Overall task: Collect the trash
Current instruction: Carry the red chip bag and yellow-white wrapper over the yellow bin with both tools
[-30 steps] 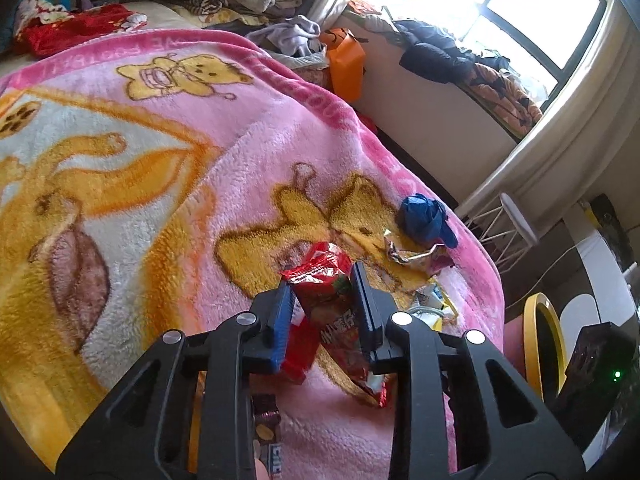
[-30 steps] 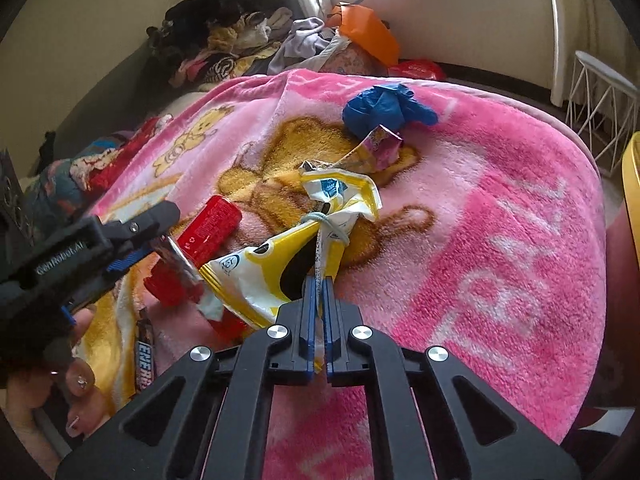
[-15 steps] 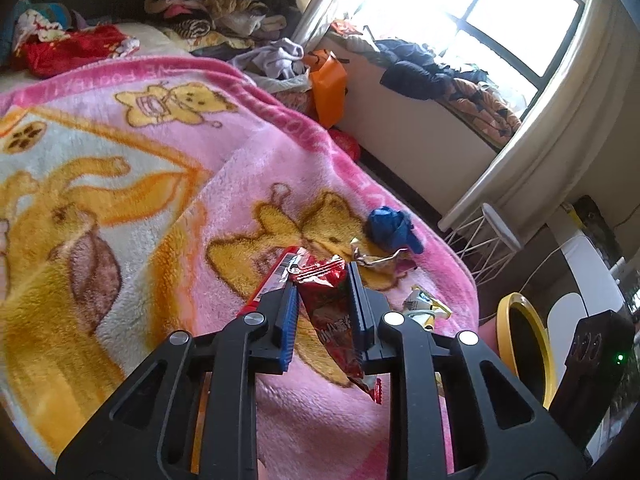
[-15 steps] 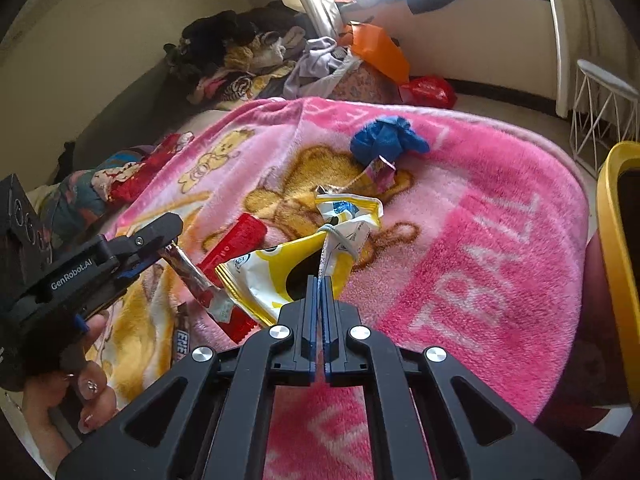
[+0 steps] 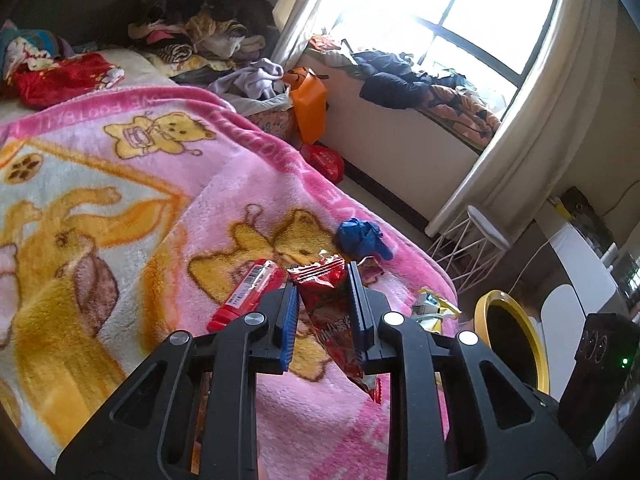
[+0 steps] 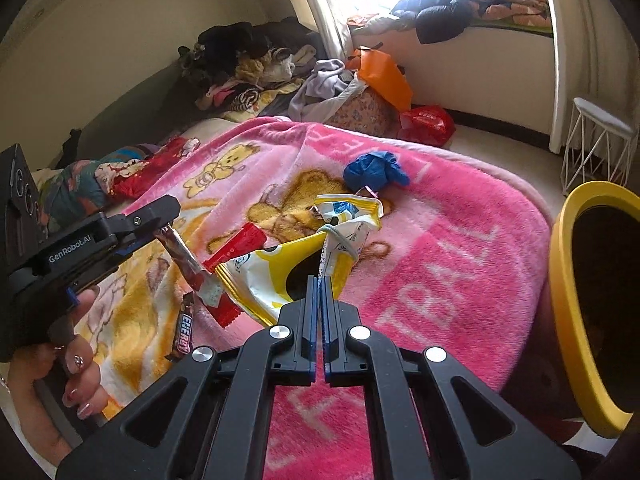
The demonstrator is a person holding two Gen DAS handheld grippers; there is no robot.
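Your left gripper point(image 5: 322, 300), lower centre of the left wrist view, is clamped on a red snack wrapper point(image 5: 330, 312) held above the pink blanket point(image 5: 224, 184); a red box point(image 5: 244, 296) lies just left of it. Your right gripper point(image 6: 319, 312), lower centre of its view, is pinched tight on a yellow snack bag point(image 6: 272, 276). A yellow-rimmed bin point(image 6: 560, 300) stands at right.

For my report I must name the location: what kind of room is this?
Most likely a bedroom in a home: a bed under a pink fleece blanket with bear prints, piles of clothes by the wall, and a curtained window.
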